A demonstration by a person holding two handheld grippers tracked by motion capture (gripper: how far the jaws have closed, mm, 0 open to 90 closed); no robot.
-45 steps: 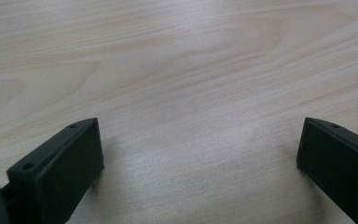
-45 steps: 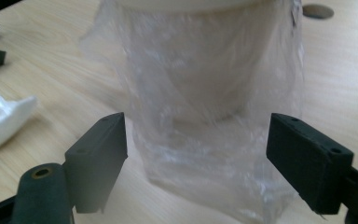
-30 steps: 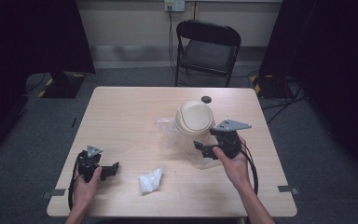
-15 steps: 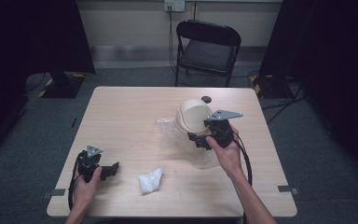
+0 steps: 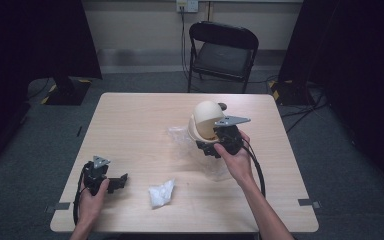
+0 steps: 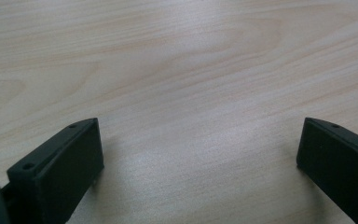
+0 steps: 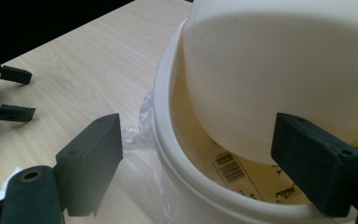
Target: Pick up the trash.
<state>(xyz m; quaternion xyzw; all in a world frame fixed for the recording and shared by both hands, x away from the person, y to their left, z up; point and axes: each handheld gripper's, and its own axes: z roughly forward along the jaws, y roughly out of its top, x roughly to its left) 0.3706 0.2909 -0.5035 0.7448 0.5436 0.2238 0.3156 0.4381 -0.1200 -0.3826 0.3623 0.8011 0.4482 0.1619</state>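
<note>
Left gripper (image 5: pixel 111 182): nearest the table's front edge, far left of the bowls; resting low on the table (image 5: pixel 130 130); jaws wide apart, nothing between them but bare wood in the left gripper view.
Wad (image 5: pixel 161 193): crumpled white scrap, front of the bowls and left of them, just right of the left gripper, apart from it.
Right gripper (image 5: pixel 211 147): held in the hand (image 5: pixel 236 159) at the bowls' near side; jaws spread wide, astride the outer bowl's rim in the right gripper view, one jaw outside the wall, the other over the inside; not clamped on anything; contact with the rim cannot be told.
Bowls (image 5: pixel 205 120): two cream bowls, nested, tipped on edge, right of table centre; inner bowl (image 7: pixel 279 65) sitting askew in the outer bowl (image 7: pixel 168 140); printed label with barcode (image 7: pixel 230 167) inside the outer one.
Wrap (image 5: pixel 180 134): clear plastic, under and just left of the bowls, lying on the table.
Black knob (image 5: pixel 222 106): small, just behind the bowls.
Chair (image 5: pixel 223 47): folding, black, beyond the table's far edge, behind the bowls.
</note>
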